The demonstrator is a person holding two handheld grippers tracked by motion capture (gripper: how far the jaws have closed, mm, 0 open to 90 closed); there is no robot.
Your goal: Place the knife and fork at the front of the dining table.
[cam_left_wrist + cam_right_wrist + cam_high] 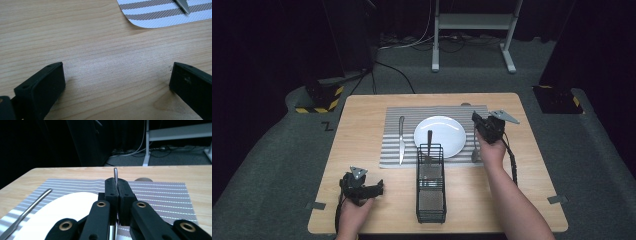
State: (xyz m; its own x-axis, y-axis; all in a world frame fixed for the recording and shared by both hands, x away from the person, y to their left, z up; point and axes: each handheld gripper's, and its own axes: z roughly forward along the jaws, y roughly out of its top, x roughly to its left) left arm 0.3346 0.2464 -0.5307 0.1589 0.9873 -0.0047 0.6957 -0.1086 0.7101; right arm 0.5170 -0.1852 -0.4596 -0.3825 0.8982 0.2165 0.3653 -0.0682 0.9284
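Observation:
My right gripper [476, 121] hovers over the right side of the striped placemat [394, 120], just right of the white plate [447, 131]. It is shut on the thin handle of a metal utensil [474, 147], whose head hangs down toward the mat. The handle tip [115, 173] pokes up between the closed jaws of the right gripper [117, 183]. My left gripper [378, 188] rests near the table's front left. Its jaws stand open over bare wood in the left gripper view [117, 72], holding nothing.
A knife [401, 141] lies on the mat left of the plate; its tip [183, 5] points toward my left gripper. A black wire basket [430, 192] stands in front of the plate with a dark-handled utensil [429, 141] in it. A metal stand [472, 22] rises beyond the table.

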